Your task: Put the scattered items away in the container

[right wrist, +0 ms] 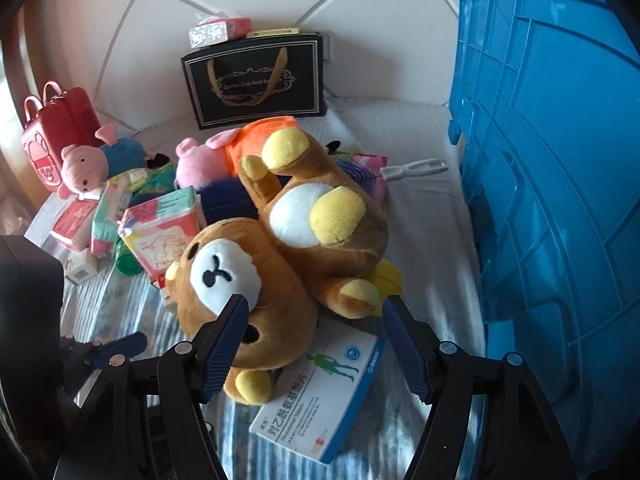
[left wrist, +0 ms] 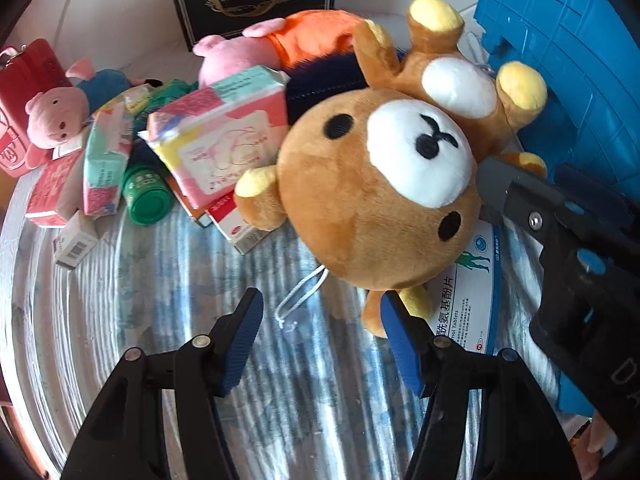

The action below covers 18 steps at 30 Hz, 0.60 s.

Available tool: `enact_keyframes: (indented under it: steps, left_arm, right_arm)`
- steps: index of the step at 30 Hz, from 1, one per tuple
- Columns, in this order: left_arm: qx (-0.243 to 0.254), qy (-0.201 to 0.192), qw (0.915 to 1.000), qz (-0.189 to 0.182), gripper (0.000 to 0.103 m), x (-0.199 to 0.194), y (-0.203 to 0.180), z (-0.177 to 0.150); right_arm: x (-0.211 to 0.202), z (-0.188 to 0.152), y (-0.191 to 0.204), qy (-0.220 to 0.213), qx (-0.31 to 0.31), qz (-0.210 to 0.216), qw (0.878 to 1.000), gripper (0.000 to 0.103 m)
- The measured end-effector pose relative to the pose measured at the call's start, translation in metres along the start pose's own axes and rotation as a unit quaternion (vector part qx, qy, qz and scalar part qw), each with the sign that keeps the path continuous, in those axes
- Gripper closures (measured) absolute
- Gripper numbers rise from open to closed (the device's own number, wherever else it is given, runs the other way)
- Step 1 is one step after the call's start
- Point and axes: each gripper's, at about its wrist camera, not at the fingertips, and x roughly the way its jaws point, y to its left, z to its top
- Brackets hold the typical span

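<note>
A brown plush bear [left wrist: 376, 200] lies on its back on the striped bedsheet, its head toward me. Under its head lies a white and blue medicine box [right wrist: 320, 400]. My left gripper [left wrist: 322, 340] stands open just below the bear's head, with only the bear's white string loop and sheet between its pads. My right gripper [right wrist: 316, 340] is open too. It straddles the lower side of the bear's head [right wrist: 240, 280]; its left pad is in front of the face and its right pad is clear of the plush. The blue crate [right wrist: 560, 160] stands at the right.
A pile lies left of the bear: a tissue pack [left wrist: 224, 136], a green bottle [left wrist: 146, 196], small boxes, two pink pig plushes [left wrist: 56, 116] [left wrist: 240, 56]. A black gift bag [right wrist: 256, 80] and a red bag [right wrist: 56, 132] stand at the back. A white tool [right wrist: 416, 168] lies near the crate.
</note>
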Motion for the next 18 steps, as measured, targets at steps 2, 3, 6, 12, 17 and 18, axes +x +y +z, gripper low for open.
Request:
enact_keyframes:
  steps: [2, 3, 6, 12, 17, 18]
  left_arm:
    - [0.002, 0.006, 0.9999, -0.012, 0.043, 0.010, -0.005, 0.002]
    - [0.000, 0.007, 0.9998, -0.018, 0.043, 0.014, -0.007, 0.003]
    - [0.006, 0.000, 0.9991, -0.041, 0.043, 0.018, -0.010, 0.004]
    - [-0.001, 0.000, 0.9964, -0.085, 0.060, 0.019, 0.003, 0.005]
    - [0.009, -0.010, 0.9999, -0.009, 0.070, 0.013, 0.027, -0.001]
    - [0.005, -0.013, 0.9993, 0.035, 0.087, 0.014, 0.039, -0.001]
  right_arm:
    - [0.006, 0.001, -0.006, 0.006, 0.013, -0.001, 1.000, 0.038]
    - [0.009, 0.001, -0.008, 0.010, 0.017, -0.001, 1.000, 0.045]
    - [0.017, 0.001, -0.012, 0.020, 0.024, 0.005, 1.000, 0.052]
    - [0.026, 0.003, -0.015, 0.017, 0.033, 0.018, 0.999, 0.060]
    - [0.038, -0.002, -0.013, 0.055, 0.054, 0.062, 0.995, 0.082]
    - [0.039, -0.005, -0.010, 0.063, 0.057, 0.080, 0.993, 0.087]
